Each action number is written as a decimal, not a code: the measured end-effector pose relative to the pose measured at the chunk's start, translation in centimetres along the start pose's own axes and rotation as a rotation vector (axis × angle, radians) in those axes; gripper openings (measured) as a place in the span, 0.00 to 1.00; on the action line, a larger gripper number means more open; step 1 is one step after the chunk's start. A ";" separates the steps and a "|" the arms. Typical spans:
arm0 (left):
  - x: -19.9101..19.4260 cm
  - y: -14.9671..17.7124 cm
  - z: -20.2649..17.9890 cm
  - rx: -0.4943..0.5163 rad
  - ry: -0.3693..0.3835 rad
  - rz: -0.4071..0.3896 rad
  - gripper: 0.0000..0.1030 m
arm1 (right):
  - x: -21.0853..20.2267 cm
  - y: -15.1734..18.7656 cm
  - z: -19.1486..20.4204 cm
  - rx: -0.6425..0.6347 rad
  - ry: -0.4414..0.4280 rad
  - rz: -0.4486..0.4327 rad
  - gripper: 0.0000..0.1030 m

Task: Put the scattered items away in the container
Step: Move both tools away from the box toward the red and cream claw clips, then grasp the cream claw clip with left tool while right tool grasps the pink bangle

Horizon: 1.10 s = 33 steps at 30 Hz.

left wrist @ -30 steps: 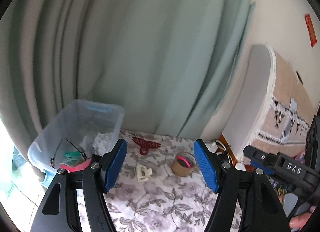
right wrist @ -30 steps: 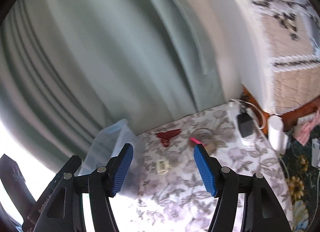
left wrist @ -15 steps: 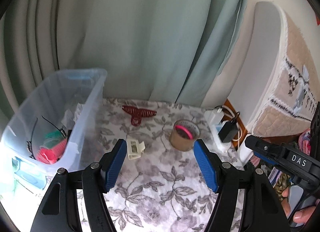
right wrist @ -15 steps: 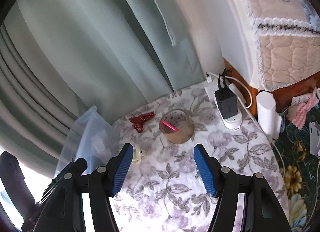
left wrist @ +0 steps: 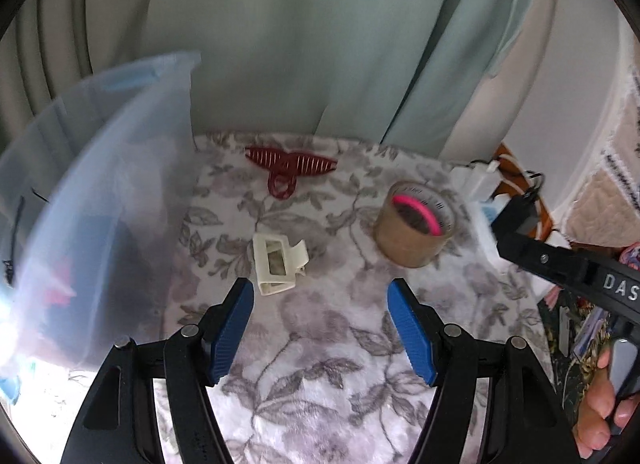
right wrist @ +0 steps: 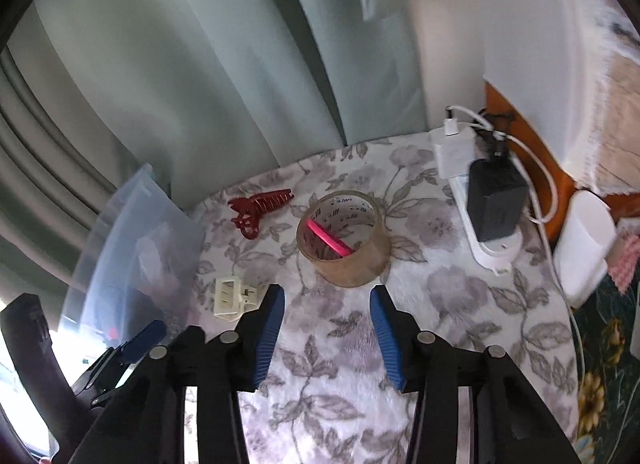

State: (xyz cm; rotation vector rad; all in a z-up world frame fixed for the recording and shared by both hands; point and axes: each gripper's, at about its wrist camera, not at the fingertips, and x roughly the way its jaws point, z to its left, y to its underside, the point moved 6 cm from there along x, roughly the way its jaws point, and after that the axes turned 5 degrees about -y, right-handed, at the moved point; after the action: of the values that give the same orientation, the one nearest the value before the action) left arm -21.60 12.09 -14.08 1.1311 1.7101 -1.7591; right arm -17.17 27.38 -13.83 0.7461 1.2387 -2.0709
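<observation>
A cream hair claw (left wrist: 278,262) (right wrist: 232,298), a dark red hair claw (left wrist: 289,167) (right wrist: 258,209) and a brown tape roll (left wrist: 414,229) (right wrist: 344,238) with a pink item inside lie on the floral cloth. A clear plastic bin (left wrist: 100,199) (right wrist: 132,248) stands at the left and holds several items. My left gripper (left wrist: 320,328) is open and empty, just short of the cream claw. My right gripper (right wrist: 327,328) is open and empty, just short of the tape roll.
A white power strip (right wrist: 486,240) with a black charger (right wrist: 496,197) and cables lies at the right. A white cylinder (right wrist: 584,248) stands beyond it. Green curtains (left wrist: 280,43) hang behind the table. The floral cloth (left wrist: 320,364) covers the surface.
Both grippers have moved forward and down toward the cloth. The cream claw and tape roll now sit much closer to the fingertips. The right jaws have narrowed a little.
</observation>
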 end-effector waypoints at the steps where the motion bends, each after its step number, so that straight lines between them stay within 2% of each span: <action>1: 0.8 0.0 0.1 -0.006 -0.005 0.012 0.68 | 0.5 -0.2 0.1 -0.013 0.003 0.006 0.46; 10: 6.0 -0.2 1.5 -0.042 -0.044 0.067 0.68 | 4.7 -1.9 0.4 -0.108 0.033 0.048 0.46; 22: 9.3 -0.1 2.4 -0.065 -0.054 0.113 0.68 | 8.7 -2.5 -0.5 -0.159 0.082 0.095 0.44; 26: 10.0 -0.1 2.5 -0.077 -0.047 0.118 0.68 | 9.6 -2.5 -0.8 -0.167 0.089 0.108 0.40; 29: 10.2 -0.1 2.6 -0.090 -0.041 0.119 0.68 | 10.1 -2.5 -1.0 -0.168 0.093 0.115 0.33; 33: 10.5 -0.2 2.8 -0.102 -0.038 0.116 0.68 | 10.6 -2.5 -1.3 -0.166 0.091 0.119 0.30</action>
State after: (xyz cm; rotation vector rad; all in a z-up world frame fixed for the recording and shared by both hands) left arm -28.45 11.80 -22.57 1.1220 1.6572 -1.5949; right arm -25.79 27.23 -20.62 0.8238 1.3636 -1.8312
